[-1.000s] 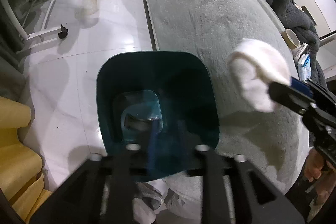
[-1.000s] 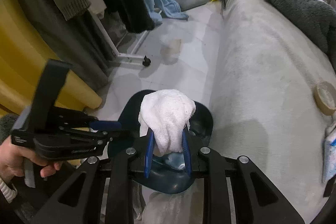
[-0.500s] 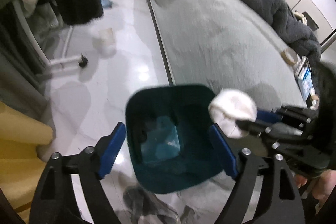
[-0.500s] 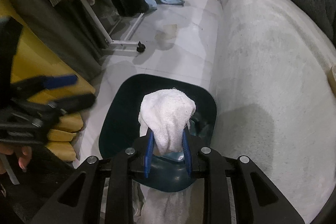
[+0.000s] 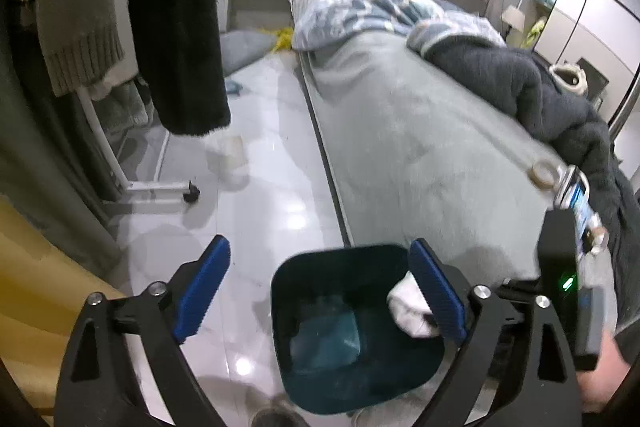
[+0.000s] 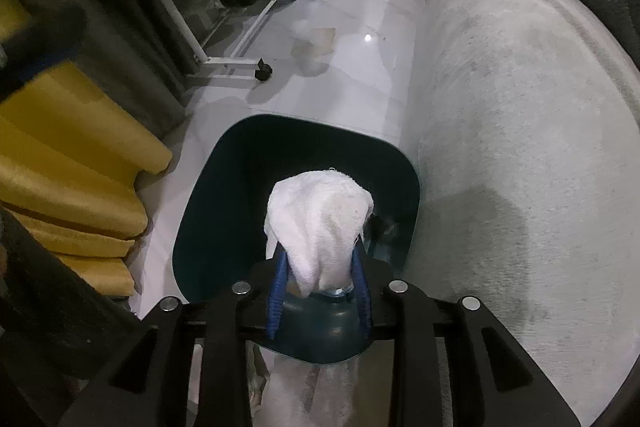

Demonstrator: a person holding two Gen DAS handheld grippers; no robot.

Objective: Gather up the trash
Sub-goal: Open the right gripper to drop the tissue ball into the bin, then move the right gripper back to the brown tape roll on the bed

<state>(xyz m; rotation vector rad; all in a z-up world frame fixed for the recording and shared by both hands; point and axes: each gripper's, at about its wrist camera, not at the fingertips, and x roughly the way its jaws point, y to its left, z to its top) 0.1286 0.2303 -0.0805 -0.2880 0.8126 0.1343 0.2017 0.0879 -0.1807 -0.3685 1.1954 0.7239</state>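
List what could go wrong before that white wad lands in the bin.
1. The wad is pinched only at its lower end by the right claw; its bulk flops forward and could snag on a pad at release.
2. The bin stands tight against the bed; a drop near the rim could spill onto the floor.
3. The open left claw hangs near the bin and may bump it.

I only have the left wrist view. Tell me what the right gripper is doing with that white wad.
Observer: The right gripper is shut on the white cloth wad, jaws pinching its lower end.
Operator: Confirm it is over the bin.
Observer: Yes, the wad hangs above the dark teal bin, toward its bed-side rim.
Operator: Report what sits left of the bin.
Observer: Stacked yellow cushions on the floor, apart from the bin.
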